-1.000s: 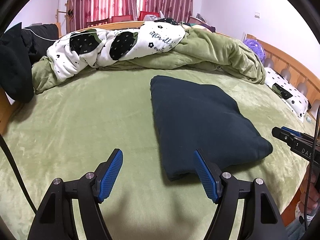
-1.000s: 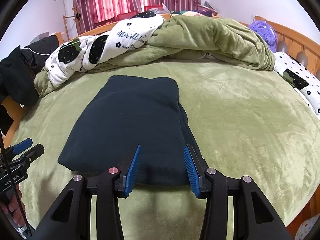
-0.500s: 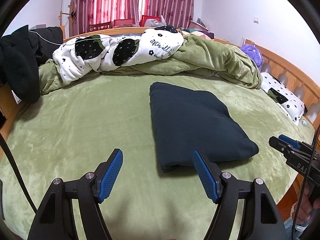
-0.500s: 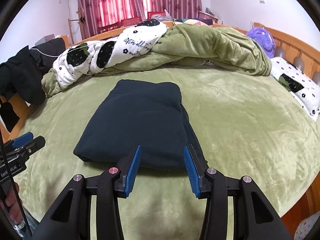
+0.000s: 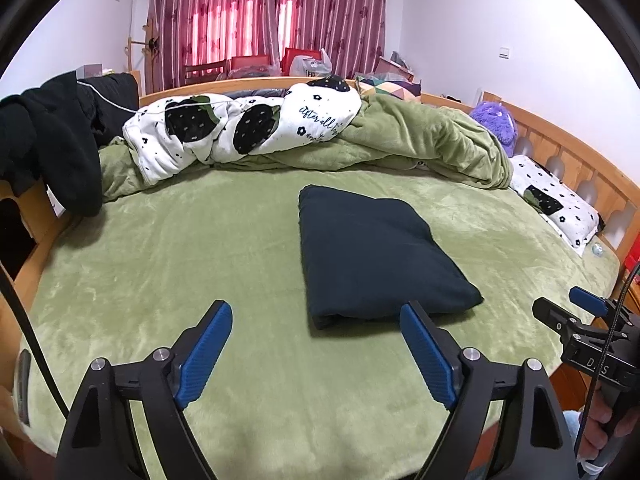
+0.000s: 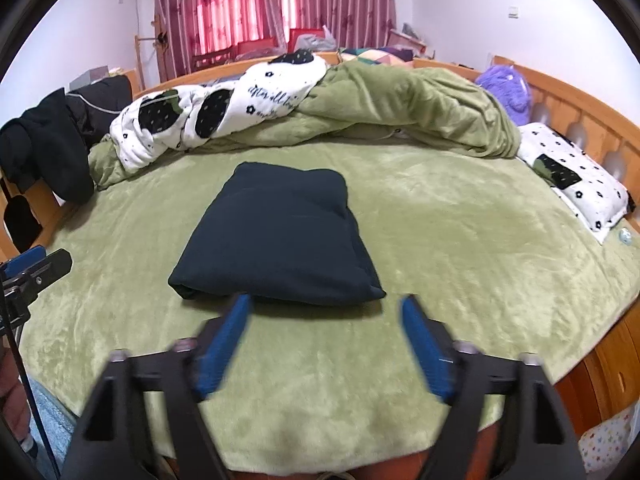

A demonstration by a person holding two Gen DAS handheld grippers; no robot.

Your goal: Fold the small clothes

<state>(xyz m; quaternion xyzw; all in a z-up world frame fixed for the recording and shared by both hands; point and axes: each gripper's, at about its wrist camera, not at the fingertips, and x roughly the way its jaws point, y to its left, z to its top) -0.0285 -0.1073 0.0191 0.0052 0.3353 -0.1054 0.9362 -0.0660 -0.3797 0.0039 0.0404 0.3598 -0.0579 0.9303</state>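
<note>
A: Both sets of jaws have just been opening. The left gripper (image 5: pixel 316 322) gapes empty and the right gripper (image 6: pixel 326 318) likewise.

B: The garment (image 5: pixel 376 256) lies folded mid-bed (image 5: pixel 160 260), beyond both. They've backed off; looks done.

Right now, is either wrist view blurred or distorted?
Right wrist view: the right gripper is smeared by motion blur, its jaws having just opened; the folded dark garment stays sharp. Left wrist view: sharp throughout. Both views bend the bed fisheye-round.
</note>
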